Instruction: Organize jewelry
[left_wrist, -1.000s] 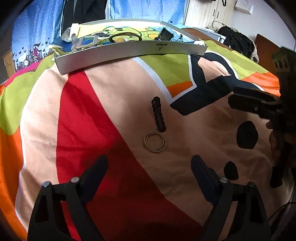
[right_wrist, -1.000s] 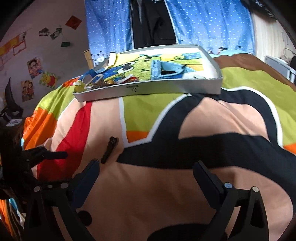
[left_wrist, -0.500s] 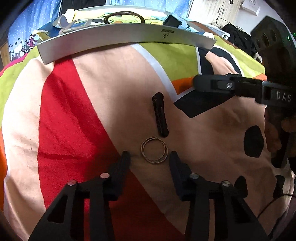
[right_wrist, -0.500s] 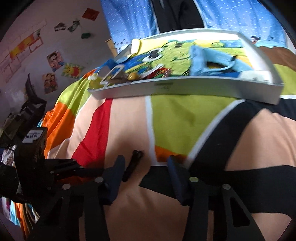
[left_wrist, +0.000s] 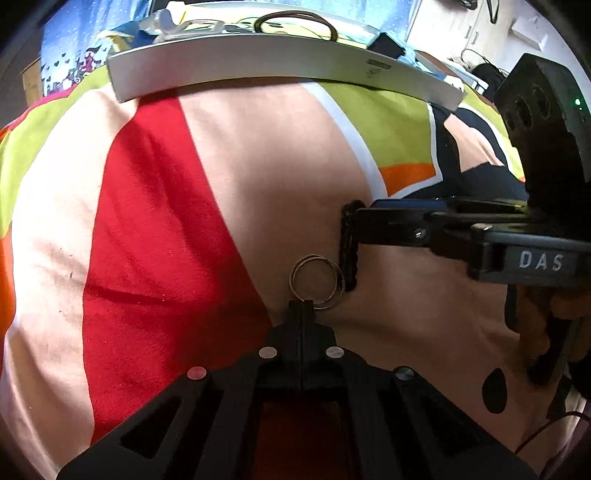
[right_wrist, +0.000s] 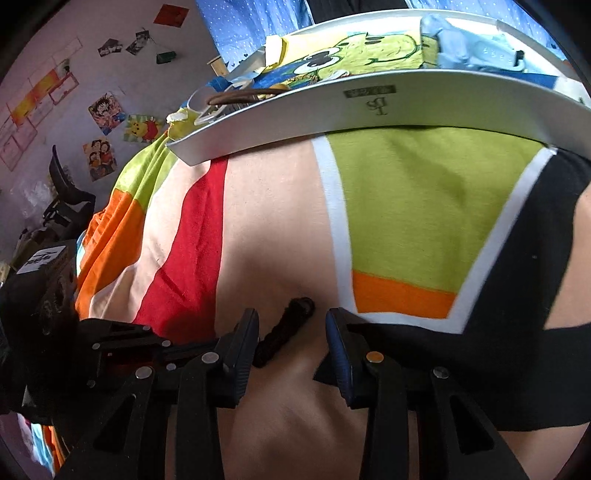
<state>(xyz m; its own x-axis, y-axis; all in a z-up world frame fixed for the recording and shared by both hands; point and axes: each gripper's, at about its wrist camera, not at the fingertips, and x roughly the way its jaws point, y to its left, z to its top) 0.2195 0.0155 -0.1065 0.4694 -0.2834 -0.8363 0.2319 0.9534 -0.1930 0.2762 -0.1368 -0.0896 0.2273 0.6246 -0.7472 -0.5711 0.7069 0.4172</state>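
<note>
Black plastic fingers of the left gripper (left_wrist: 302, 306) were pressed together in the left wrist view, pinching the near edge of a pair of thin metal rings (left_wrist: 314, 280) that lay on the colourful bedspread (left_wrist: 155, 221); a black braided bracelet (left_wrist: 349, 247) lay just beside the rings, touching them on the right; the right gripper (left_wrist: 360, 225) reached in from the right, its tip at the bracelet, its body marked "DAS" in pale letters; a hand (left_wrist: 554, 325) held its handle; a white tray (left_wrist: 258, 62) sat farther back with a small dark label on its wall, too small to read.

Seen from the right wrist, the right gripper (right_wrist: 291, 332) stood spread, its fingers on either side of the bracelet (right_wrist: 284, 332) without closing on it; the tray (right_wrist: 369, 110) carried a printed monogram under a small label, the letters not legible; a brown bangle (right_wrist: 243, 96) rested in the tray's left end; cartoon posters (right_wrist: 107, 114) hung on the wall at left.
</note>
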